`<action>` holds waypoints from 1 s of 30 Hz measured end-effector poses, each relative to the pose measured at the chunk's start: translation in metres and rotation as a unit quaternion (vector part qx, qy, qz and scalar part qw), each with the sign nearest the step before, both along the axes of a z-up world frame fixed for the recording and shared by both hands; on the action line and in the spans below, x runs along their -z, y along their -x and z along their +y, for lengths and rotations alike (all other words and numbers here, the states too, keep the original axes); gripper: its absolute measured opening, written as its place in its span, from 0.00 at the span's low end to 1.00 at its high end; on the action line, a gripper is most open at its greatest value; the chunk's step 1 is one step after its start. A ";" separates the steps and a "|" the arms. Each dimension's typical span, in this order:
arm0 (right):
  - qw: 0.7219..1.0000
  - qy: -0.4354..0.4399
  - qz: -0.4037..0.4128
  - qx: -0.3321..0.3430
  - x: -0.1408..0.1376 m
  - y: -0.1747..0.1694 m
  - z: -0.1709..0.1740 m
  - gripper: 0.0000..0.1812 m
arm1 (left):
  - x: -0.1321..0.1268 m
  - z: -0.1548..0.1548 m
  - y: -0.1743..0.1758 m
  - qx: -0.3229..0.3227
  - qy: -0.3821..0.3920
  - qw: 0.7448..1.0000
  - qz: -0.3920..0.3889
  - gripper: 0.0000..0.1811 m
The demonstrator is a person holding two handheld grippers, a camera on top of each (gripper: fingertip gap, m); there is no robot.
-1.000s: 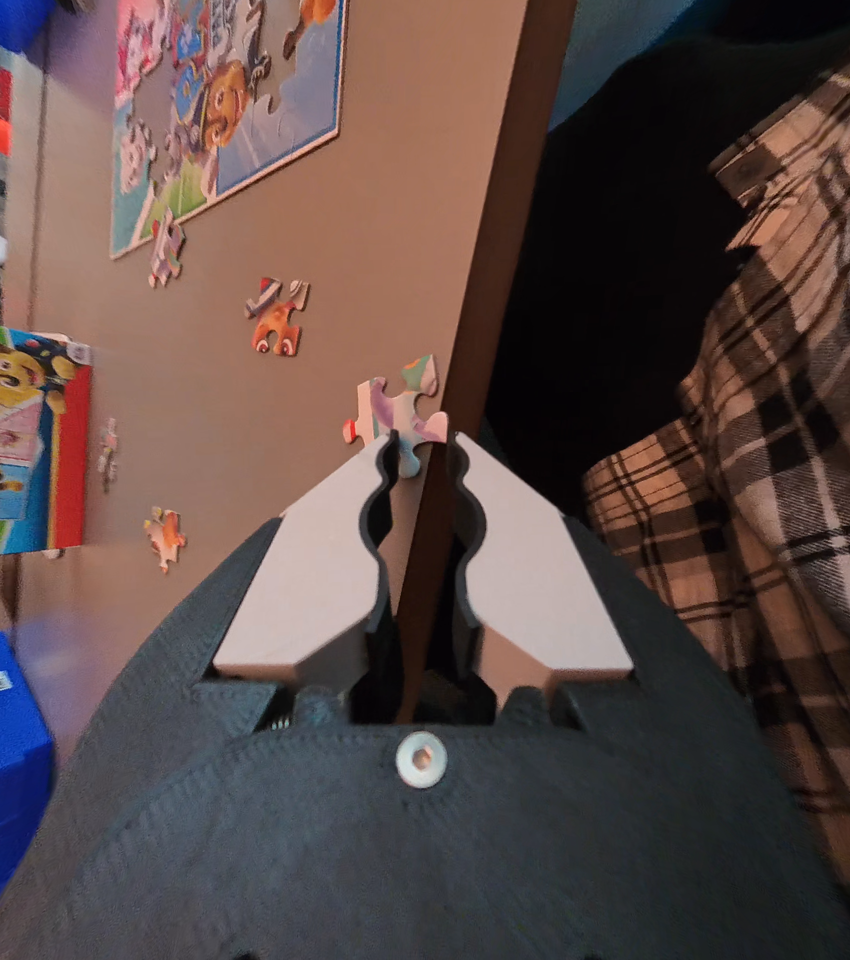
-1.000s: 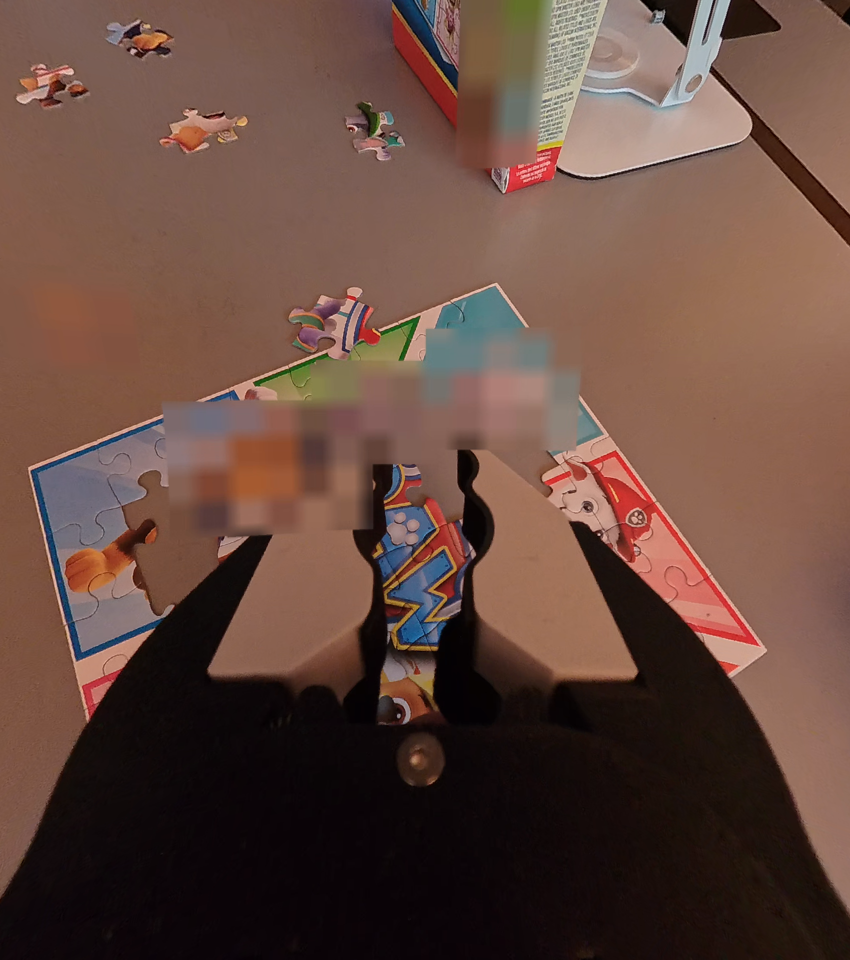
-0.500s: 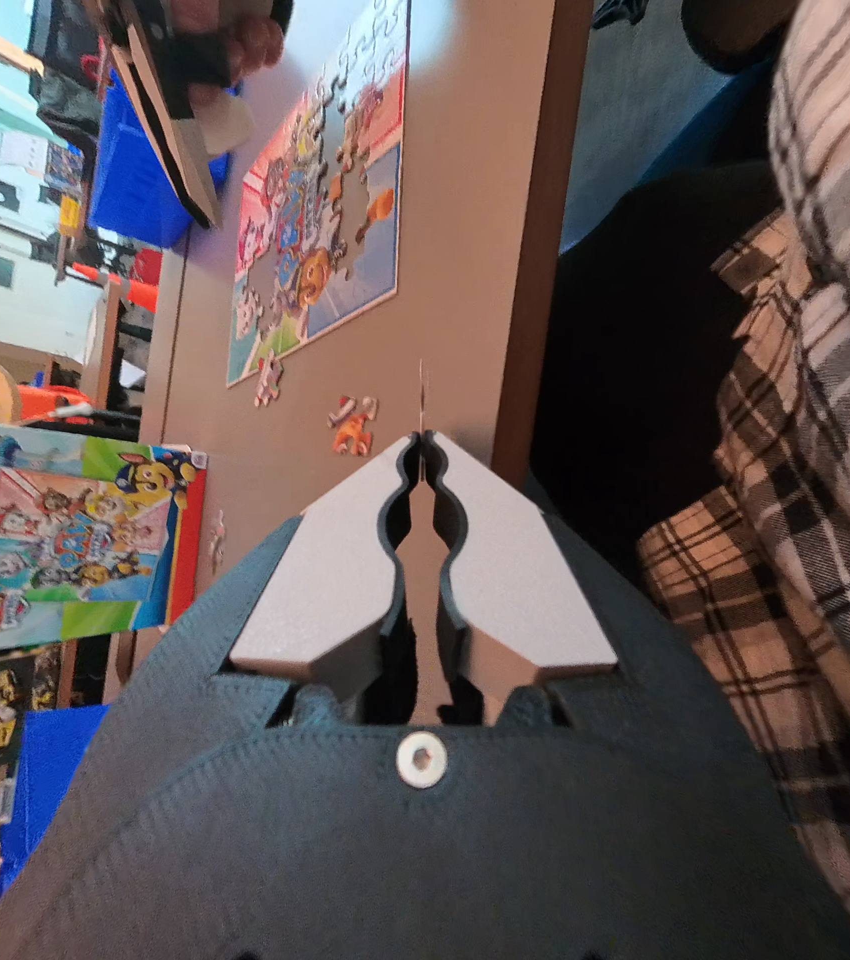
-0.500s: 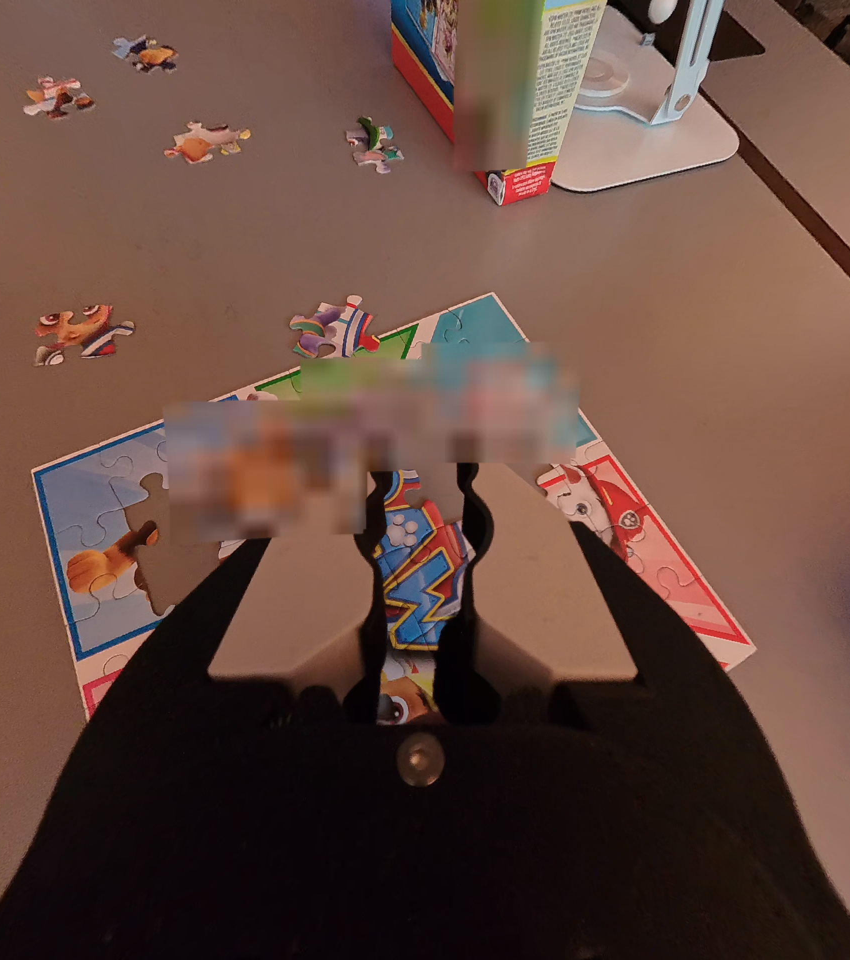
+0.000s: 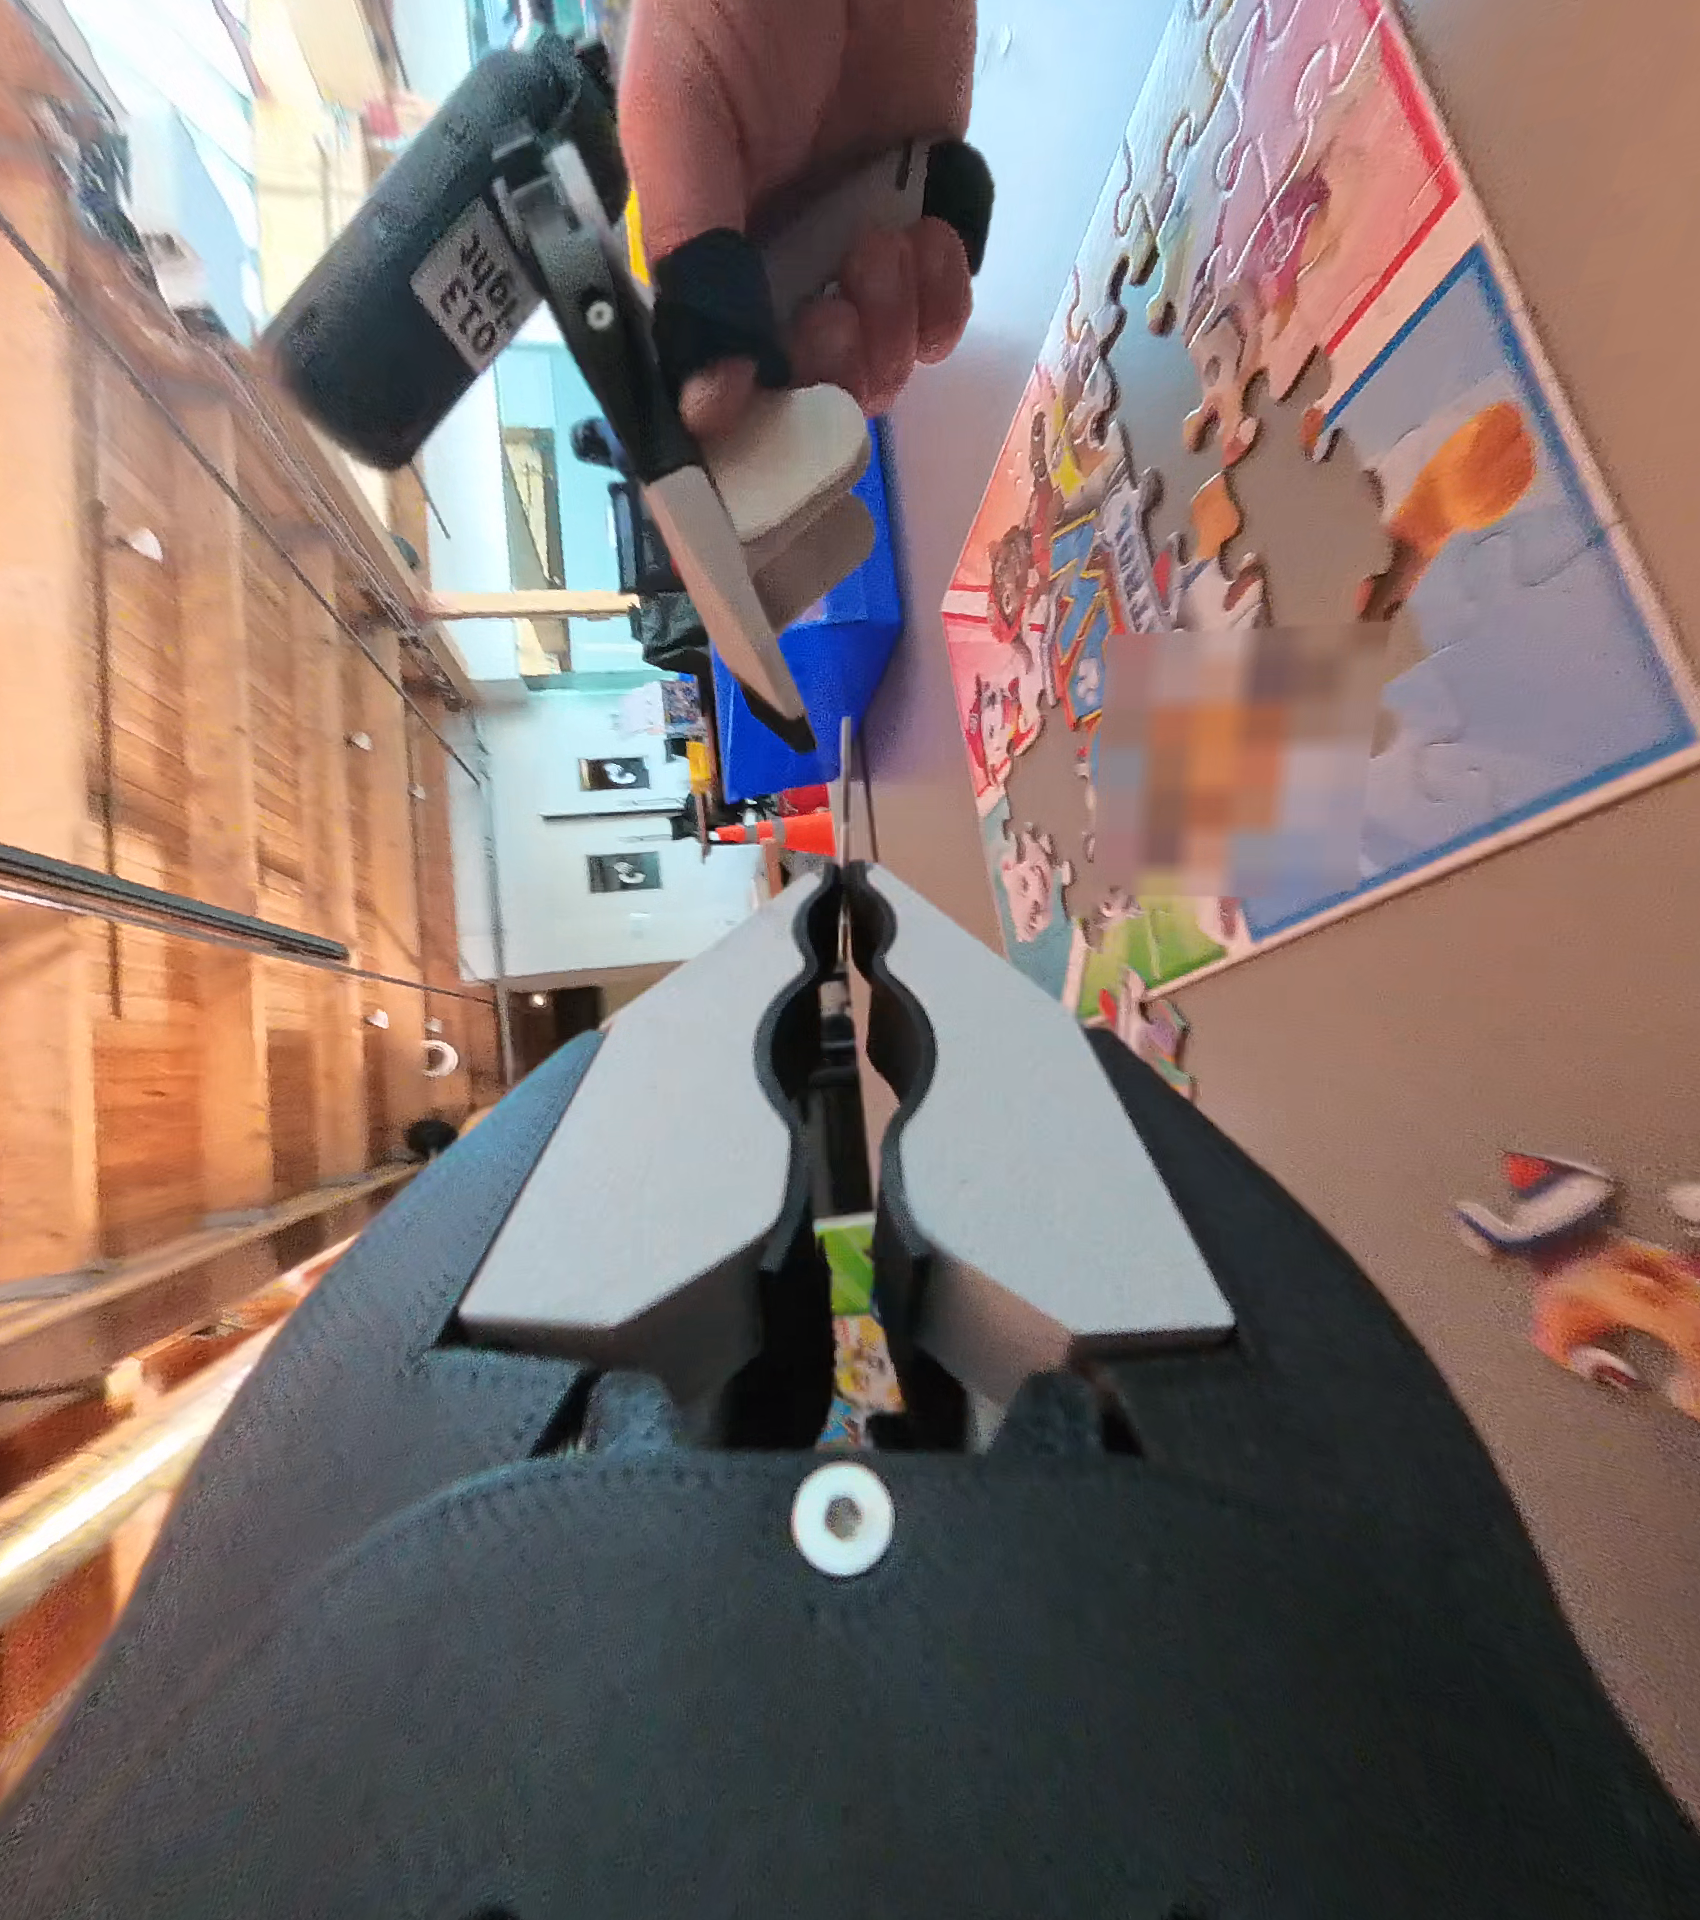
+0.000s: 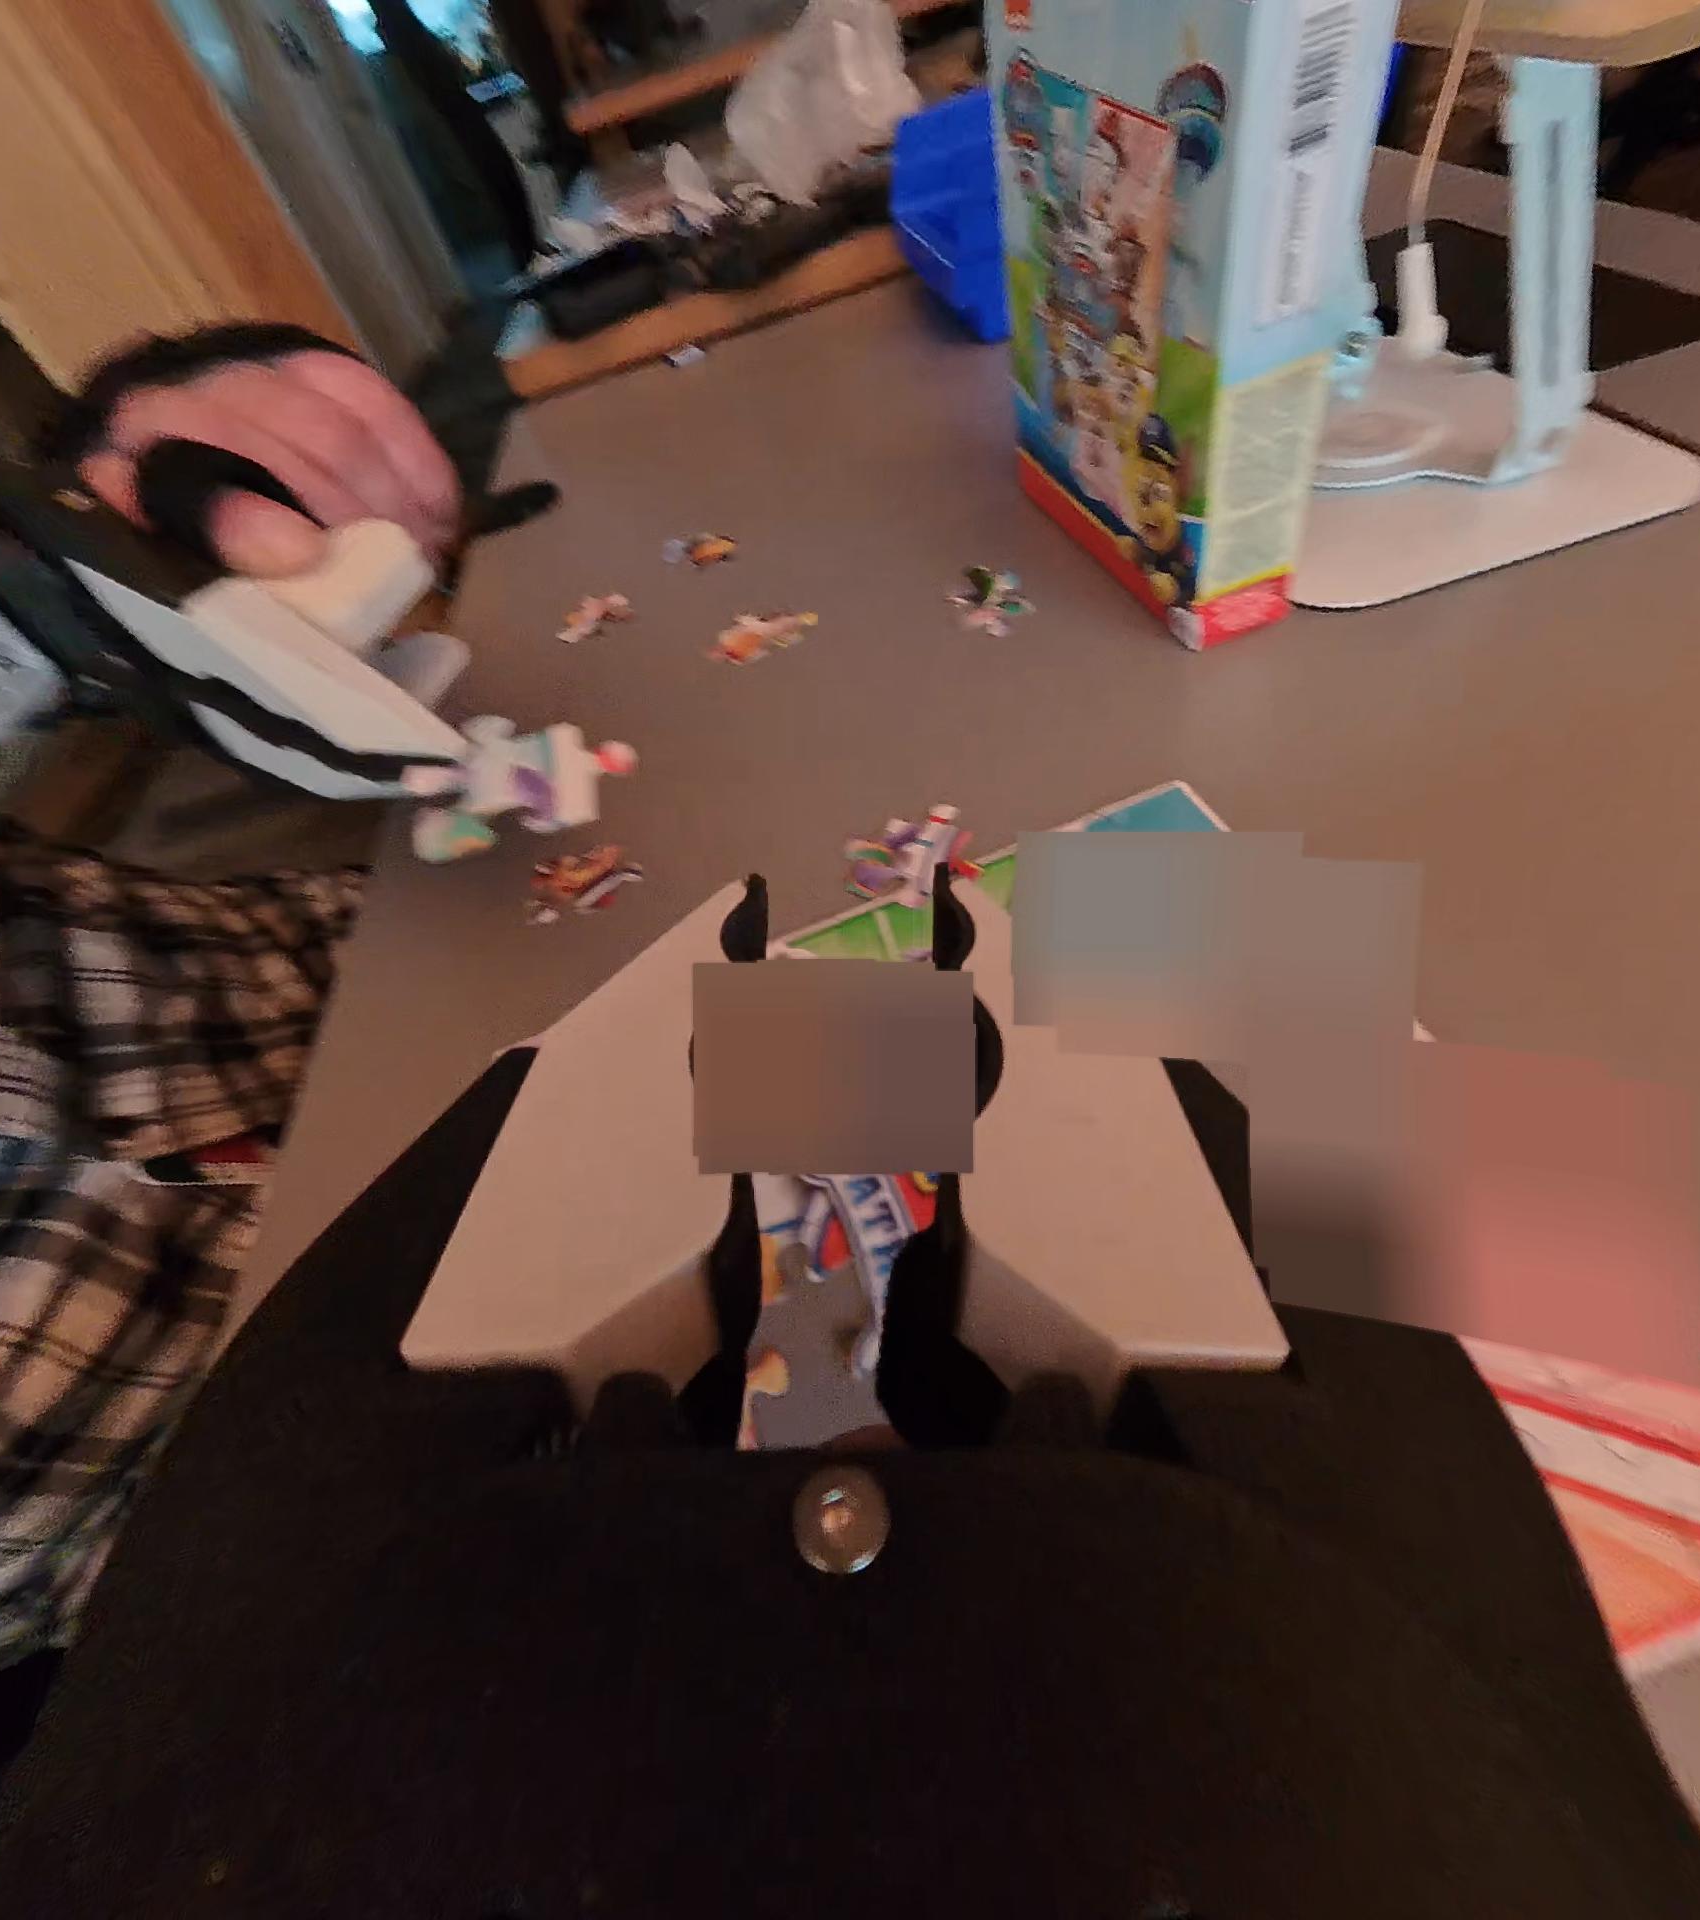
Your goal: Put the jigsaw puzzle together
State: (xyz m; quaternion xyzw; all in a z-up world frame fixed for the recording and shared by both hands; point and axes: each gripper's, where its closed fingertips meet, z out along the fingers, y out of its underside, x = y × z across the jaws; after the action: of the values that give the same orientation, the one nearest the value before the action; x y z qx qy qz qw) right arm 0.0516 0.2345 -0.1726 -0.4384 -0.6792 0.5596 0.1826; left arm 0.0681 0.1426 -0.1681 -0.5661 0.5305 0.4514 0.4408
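Your left tongs (image 5: 848, 883), now lifted off the surface (image 6: 1448, 727), are pinching a puzzle piece (image 6: 534, 774) edge-on, carrying it toward the puzzle (image 5: 1511, 623); your right tongs (image 6: 844, 904) are hovering spread above it

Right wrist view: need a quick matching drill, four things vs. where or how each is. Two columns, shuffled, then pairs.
Things:
1. held puzzle piece
2. puzzle box
3. right gripper
4. white stand

Place or state:
A. open, over the part-built puzzle
B. upright on the table, left of the stand
C. pinched in the left gripper, off the table
D. far right, behind the box

Pairs: 1-C, 2-B, 3-A, 4-D
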 end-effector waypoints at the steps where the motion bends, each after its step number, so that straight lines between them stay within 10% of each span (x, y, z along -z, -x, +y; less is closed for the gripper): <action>1: 1.000 0.020 -0.006 -0.016 -0.001 -0.001 -0.006 0.17 | 0.001 0.008 0.001 0.003 -0.002 1.000 0.015 0.00; 18: 0.965 0.231 -0.029 -0.122 -0.025 -0.013 -0.027 0.14 | -0.010 0.043 -0.002 0.052 -0.054 0.995 0.069 0.00; 30: 0.981 0.174 -0.029 -0.079 -0.012 -0.005 -0.016 0.03 | 0.006 0.058 0.010 0.041 -0.034 0.999 0.005 0.03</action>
State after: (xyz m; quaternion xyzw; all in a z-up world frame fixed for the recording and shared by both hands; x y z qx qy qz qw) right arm 0.0571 0.2187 -0.1604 -0.4243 -0.6089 0.6690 0.0388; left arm 0.0580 0.2007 -0.1736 -0.5261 0.5398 0.4535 0.4755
